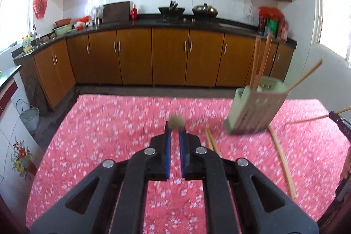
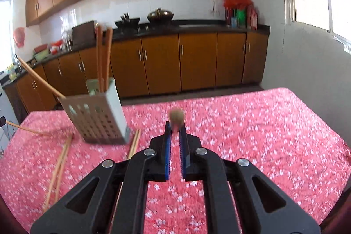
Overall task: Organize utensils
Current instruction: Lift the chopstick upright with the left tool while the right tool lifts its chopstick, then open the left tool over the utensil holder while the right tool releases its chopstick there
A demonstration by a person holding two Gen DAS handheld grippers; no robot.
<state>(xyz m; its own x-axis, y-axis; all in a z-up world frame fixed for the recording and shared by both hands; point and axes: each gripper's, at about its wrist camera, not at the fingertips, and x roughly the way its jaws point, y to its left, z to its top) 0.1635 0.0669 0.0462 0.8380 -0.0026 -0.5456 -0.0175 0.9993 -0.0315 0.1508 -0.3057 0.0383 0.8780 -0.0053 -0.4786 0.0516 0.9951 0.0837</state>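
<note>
Both tools hold a chopstick end-on, holder between them

My left gripper [image 1: 175, 128] and right gripper [image 2: 175, 127] are each clamped narrow on a thin wooden chopstick, seen end-on as a round tip at the left [image 1: 176, 120] and the right [image 2: 176, 116], its long axis running along the fingers. The pale green perforated plastic utensil holder [image 1: 255, 111], already bristling with sticks, stands on the pink flowered tablecloth [image 1: 109, 124], ahead and right of my left tool, ahead and left of my right; neither looks clearly nearer. Loose wooden chopsticks [image 2: 59, 166] lie flat around its base.
</note>
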